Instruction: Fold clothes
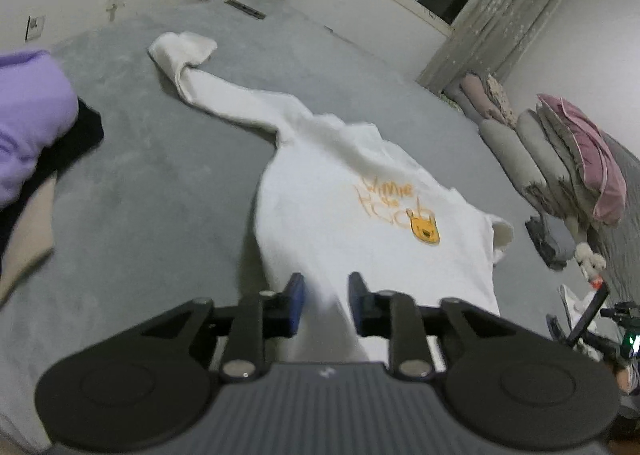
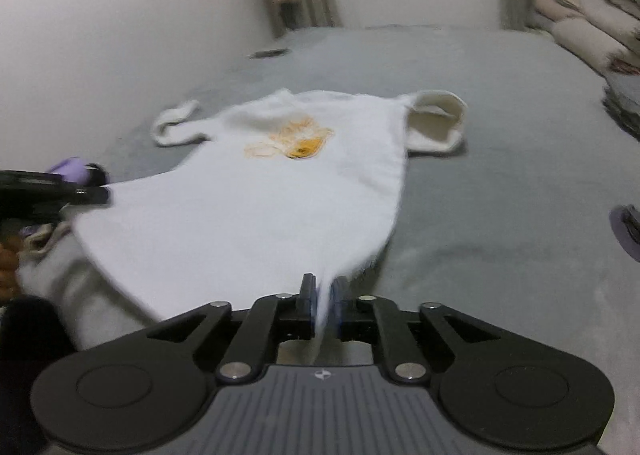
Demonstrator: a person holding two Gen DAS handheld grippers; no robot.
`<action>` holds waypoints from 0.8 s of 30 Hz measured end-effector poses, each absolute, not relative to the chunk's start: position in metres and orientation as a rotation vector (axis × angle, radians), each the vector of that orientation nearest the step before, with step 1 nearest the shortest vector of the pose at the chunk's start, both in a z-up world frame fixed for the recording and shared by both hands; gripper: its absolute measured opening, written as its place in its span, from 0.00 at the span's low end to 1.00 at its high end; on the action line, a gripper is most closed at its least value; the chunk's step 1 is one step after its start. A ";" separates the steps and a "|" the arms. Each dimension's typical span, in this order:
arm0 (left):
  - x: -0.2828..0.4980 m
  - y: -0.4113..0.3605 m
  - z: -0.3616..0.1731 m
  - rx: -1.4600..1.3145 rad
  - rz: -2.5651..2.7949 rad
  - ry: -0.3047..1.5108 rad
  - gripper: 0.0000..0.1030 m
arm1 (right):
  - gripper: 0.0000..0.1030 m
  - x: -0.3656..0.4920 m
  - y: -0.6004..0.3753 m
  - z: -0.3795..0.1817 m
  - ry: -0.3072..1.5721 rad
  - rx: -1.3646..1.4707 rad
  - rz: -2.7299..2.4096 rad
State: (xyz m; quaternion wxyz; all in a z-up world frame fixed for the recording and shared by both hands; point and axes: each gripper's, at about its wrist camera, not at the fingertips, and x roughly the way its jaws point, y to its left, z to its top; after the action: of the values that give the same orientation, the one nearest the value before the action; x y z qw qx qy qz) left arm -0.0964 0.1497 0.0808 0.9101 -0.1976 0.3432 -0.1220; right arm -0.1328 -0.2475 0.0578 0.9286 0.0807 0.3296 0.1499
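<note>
A white sweatshirt (image 1: 340, 215) with an orange bear print lies front up on the grey bed (image 1: 160, 195). One long sleeve (image 1: 224, 95) trails away to the far left. My left gripper (image 1: 324, 295) has its blue pads closed on bunched hem cloth at the near left corner. In the right wrist view the sweatshirt (image 2: 260, 195) stretches away from me, its other sleeve (image 2: 436, 123) curled open at the far right. My right gripper (image 2: 324, 291) pinches the right hem corner. The left gripper (image 2: 80, 193) shows at the left edge, with the hem raised between the two.
A pile of purple (image 1: 28, 115), black (image 1: 80, 135) and beige (image 1: 28, 231) clothes sits at the left of the bed. Pillows and folded bedding (image 1: 560, 159) line the right side. A small dark flat object (image 1: 246, 9) lies at the far edge.
</note>
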 end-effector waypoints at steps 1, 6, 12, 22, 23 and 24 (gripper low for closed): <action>-0.093 0.151 0.082 -0.403 -0.247 0.709 0.42 | 0.16 -0.129 -0.248 0.055 0.681 0.168 0.304; -0.056 0.147 0.092 -0.406 -0.249 0.701 0.46 | 0.34 -0.102 -0.254 0.049 0.678 0.219 0.275; 0.022 0.109 0.091 -0.385 -0.264 0.683 0.56 | 0.34 -0.025 -0.303 0.036 0.640 0.537 0.165; 0.084 0.080 0.012 -0.277 -0.178 0.706 0.56 | 0.25 0.080 -0.310 0.000 0.701 0.473 -0.036; 0.085 0.083 0.011 -0.281 -0.171 0.704 0.56 | 0.06 0.086 -0.305 0.001 0.692 0.416 -0.052; 0.085 0.086 0.011 -0.294 -0.164 0.704 0.56 | 0.06 0.089 -0.302 0.004 0.681 0.361 -0.065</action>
State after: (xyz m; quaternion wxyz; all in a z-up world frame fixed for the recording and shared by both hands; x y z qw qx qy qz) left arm 0.0854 0.0860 0.0108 0.9248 -0.1432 0.3432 -0.0797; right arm 0.0891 -0.3022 0.0041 0.9261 0.1761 0.3322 -0.0319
